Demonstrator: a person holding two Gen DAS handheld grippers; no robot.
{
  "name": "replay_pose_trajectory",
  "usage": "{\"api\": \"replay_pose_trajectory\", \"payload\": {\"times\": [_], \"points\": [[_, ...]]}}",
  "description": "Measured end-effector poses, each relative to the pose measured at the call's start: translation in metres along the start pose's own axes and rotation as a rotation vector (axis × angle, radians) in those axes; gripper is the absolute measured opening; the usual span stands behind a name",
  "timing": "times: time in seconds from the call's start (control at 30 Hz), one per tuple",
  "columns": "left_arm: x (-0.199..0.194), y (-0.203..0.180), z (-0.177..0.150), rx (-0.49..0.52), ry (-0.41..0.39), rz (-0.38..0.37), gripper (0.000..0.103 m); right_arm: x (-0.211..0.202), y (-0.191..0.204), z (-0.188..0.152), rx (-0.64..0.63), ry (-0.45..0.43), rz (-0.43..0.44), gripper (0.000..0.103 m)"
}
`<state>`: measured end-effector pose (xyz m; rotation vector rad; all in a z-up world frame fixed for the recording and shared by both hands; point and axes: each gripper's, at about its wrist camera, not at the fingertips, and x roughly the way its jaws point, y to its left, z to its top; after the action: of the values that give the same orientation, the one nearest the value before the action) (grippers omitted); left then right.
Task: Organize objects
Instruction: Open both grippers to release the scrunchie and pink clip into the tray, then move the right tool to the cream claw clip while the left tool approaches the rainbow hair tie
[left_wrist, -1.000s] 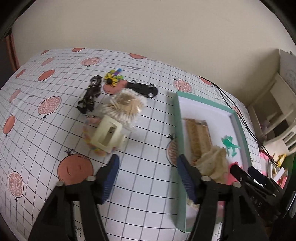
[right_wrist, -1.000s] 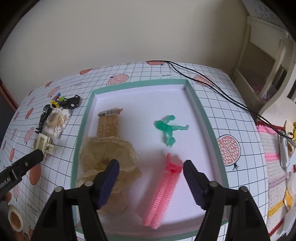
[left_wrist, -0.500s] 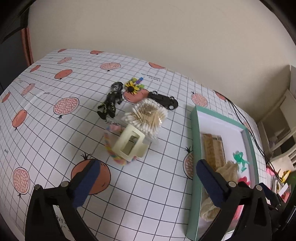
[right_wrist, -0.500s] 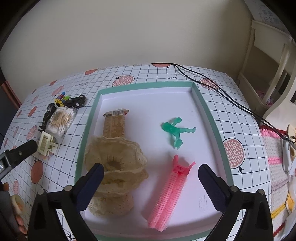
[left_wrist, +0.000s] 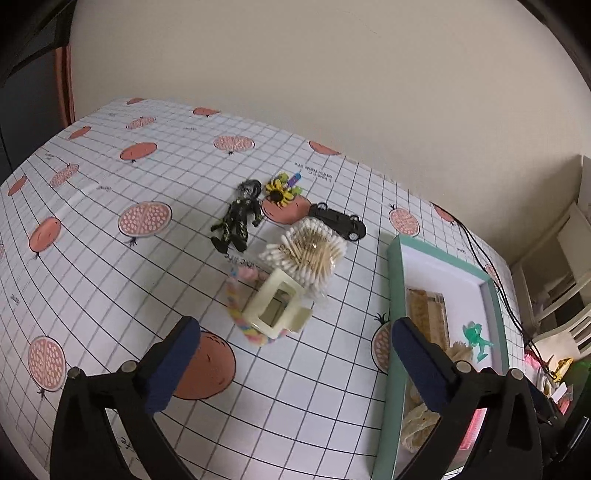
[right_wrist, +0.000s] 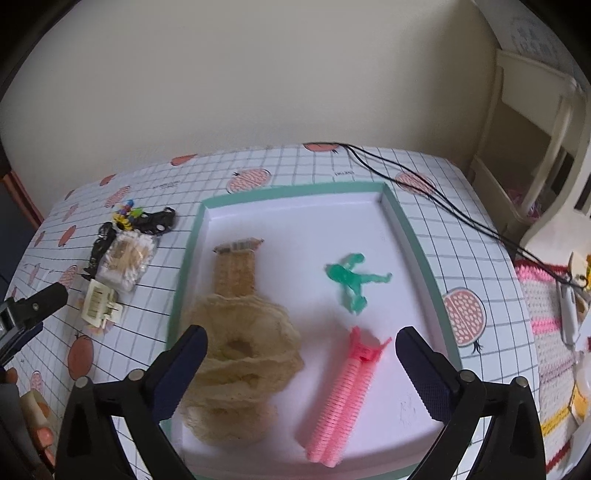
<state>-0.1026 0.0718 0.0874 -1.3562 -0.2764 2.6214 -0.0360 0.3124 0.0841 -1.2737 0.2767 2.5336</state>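
Observation:
My left gripper (left_wrist: 295, 343) is open and empty, hovering above the table just short of a cream claw clip (left_wrist: 277, 310) that lies on a pastel bead bracelet (left_wrist: 234, 302). Behind them lie a pack of cotton swabs (left_wrist: 306, 254), a black figure (left_wrist: 238, 218), a sunflower clip (left_wrist: 280, 192) and a black toy car (left_wrist: 338, 221). My right gripper (right_wrist: 301, 350) is open and empty over the green-rimmed tray (right_wrist: 295, 190). The tray holds a beige scrunchie (right_wrist: 240, 354), a pink comb clip (right_wrist: 343, 391), a green toy figure (right_wrist: 351, 280) and a wrapped snack bar (right_wrist: 236, 266).
A black cable (right_wrist: 424, 184) runs across the table's far right corner. A white chair (right_wrist: 535, 129) and a pink crocheted mat (right_wrist: 546, 325) lie to the right. A wall stands close behind the table. A hand (right_wrist: 37, 424) shows at the lower left.
Both grippers opened wide. The left gripper drew back and up from the claw clip, and the right gripper rose a little above the tray.

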Motion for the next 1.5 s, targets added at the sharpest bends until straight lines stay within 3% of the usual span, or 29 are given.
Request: {"api": "replay_pose_trajectory", "payload": {"times": [0.2,0.4,0.53,0.63,0.83,1.07,1.33,1.5], "points": [[-0.011,0.012,0.008,-0.007,-0.05,-0.007,0.103,-0.015,0.027,0.007,-0.042,-0.095,0.022,0.103],[-0.019,0.034,0.017,-0.025,-0.088,0.014,0.103,-0.018,0.067,0.007,-0.101,-0.116,0.089,0.103],[-0.017,0.054,0.02,-0.076,-0.054,0.006,0.103,-0.015,0.097,0.004,-0.143,-0.11,0.121,0.103],[-0.015,0.065,0.02,-0.096,-0.057,0.042,0.103,-0.009,0.117,0.002,-0.17,-0.095,0.143,0.103],[-0.018,0.075,0.025,-0.065,-0.127,0.11,0.103,0.002,0.146,-0.002,-0.203,-0.066,0.196,0.103],[-0.012,0.092,0.034,-0.102,-0.136,0.109,0.103,0.012,0.157,-0.003,-0.223,-0.028,0.227,0.1],[0.005,0.096,0.04,-0.117,-0.081,0.068,0.103,0.016,0.157,0.014,-0.17,-0.01,0.285,0.09],[0.018,0.095,0.041,-0.119,-0.036,0.052,0.103,0.03,0.167,0.016,-0.197,0.021,0.297,0.072]]}}
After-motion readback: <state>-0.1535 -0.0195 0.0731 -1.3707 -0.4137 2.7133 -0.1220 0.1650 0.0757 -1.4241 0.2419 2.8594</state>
